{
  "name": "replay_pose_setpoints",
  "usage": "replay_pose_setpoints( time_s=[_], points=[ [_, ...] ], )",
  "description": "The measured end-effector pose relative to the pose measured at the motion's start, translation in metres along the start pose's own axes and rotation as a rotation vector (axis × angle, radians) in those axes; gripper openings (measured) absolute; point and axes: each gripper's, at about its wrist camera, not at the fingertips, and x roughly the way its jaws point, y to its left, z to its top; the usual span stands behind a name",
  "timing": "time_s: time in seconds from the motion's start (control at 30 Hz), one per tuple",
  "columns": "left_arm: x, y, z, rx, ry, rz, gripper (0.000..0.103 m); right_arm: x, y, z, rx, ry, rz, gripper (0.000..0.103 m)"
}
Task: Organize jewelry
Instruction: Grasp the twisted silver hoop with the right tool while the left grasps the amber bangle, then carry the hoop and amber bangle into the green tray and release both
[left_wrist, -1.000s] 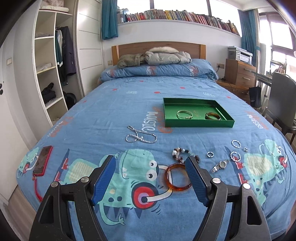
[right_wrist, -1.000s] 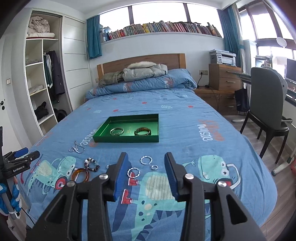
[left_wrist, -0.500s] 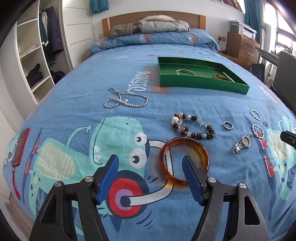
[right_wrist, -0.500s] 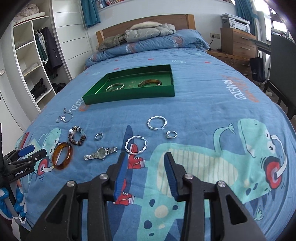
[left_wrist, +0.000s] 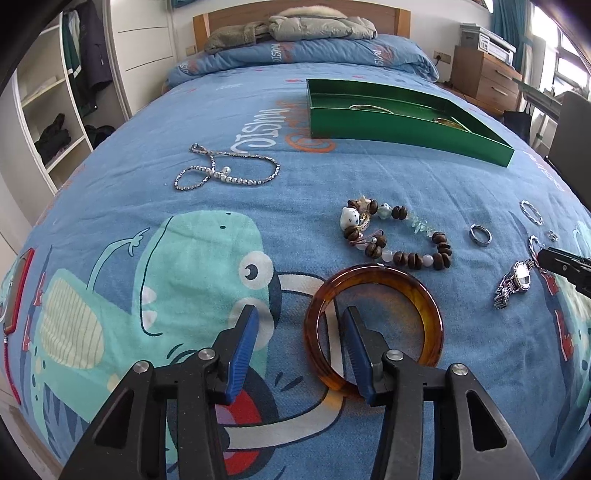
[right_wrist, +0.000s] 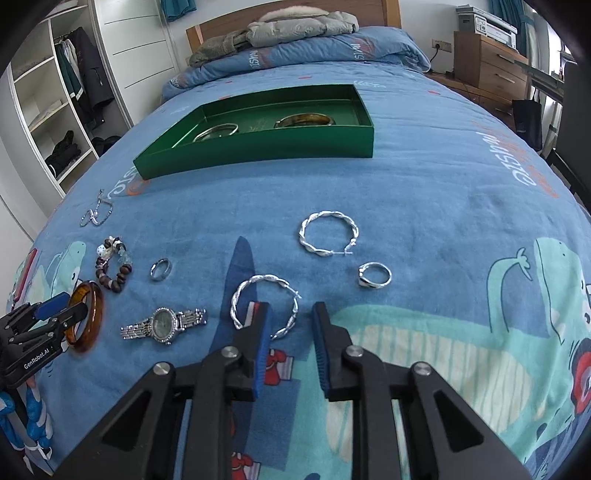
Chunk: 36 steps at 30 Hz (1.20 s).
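An amber bangle (left_wrist: 373, 325) lies flat on the blue bedspread. My left gripper (left_wrist: 299, 325) is open and low over it: its right finger stands inside the ring, its left finger outside, so the jaws straddle the bangle's left rim. The bangle (right_wrist: 85, 317) and left gripper (right_wrist: 55, 314) also show in the right wrist view. My right gripper (right_wrist: 290, 317) is open and empty, its tips at the near edge of a twisted silver hoop (right_wrist: 264, 306). A green tray (right_wrist: 258, 140) farther back holds two bangles.
On the bedspread lie a bead bracelet (left_wrist: 397, 236), a silver chain (left_wrist: 225, 171), a watch (right_wrist: 164, 324), a band ring (right_wrist: 160, 268), a second twisted hoop (right_wrist: 328, 234) and a signet ring (right_wrist: 375, 278). A red phone (left_wrist: 13, 291) lies at the left bed edge.
Both grippers have dropped and moved forward toward the bedspread. The left jaws have narrowed and now straddle the bangle's rim. The right gripper has reached the near silver hoop.
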Motion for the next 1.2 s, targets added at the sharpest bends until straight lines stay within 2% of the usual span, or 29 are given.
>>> replay_pose_setpoints(
  time_s=[0.2,0.27,0.37,0.43,0.5,0.6,0.97,1.2],
  points=[
    [0.007,-0.006,0.006,0.004,-0.004,0.016,0.044,0.016,0.009,0.010,-0.096,0.089,-0.028,0.018],
    [0.008,-0.008,0.009,0.010,-0.005,0.007,0.039,0.020,0.011,0.013,-0.123,0.107,-0.036,0.015],
    [0.009,-0.013,0.012,0.037,-0.008,-0.003,0.026,0.021,0.018,0.015,-0.157,0.113,-0.048,0.004],
    [0.007,-0.017,0.011,0.062,-0.012,0.000,0.015,0.019,0.020,0.015,-0.161,0.104,-0.057,0.003],
    [0.004,-0.020,0.009,0.080,-0.017,0.003,0.011,0.014,0.020,0.012,-0.151,0.082,-0.053,0.003],
    [-0.005,-0.020,0.004,0.077,-0.022,0.005,0.011,0.001,0.015,0.006,-0.113,0.043,-0.017,0.003],
    [-0.051,-0.020,-0.003,0.080,-0.090,0.012,0.010,-0.056,0.015,-0.010,-0.082,-0.093,-0.023,0.003],
    [-0.075,-0.025,0.019,0.105,-0.145,-0.011,0.010,-0.079,0.007,-0.007,-0.058,-0.147,-0.022,0.003]
  ],
)
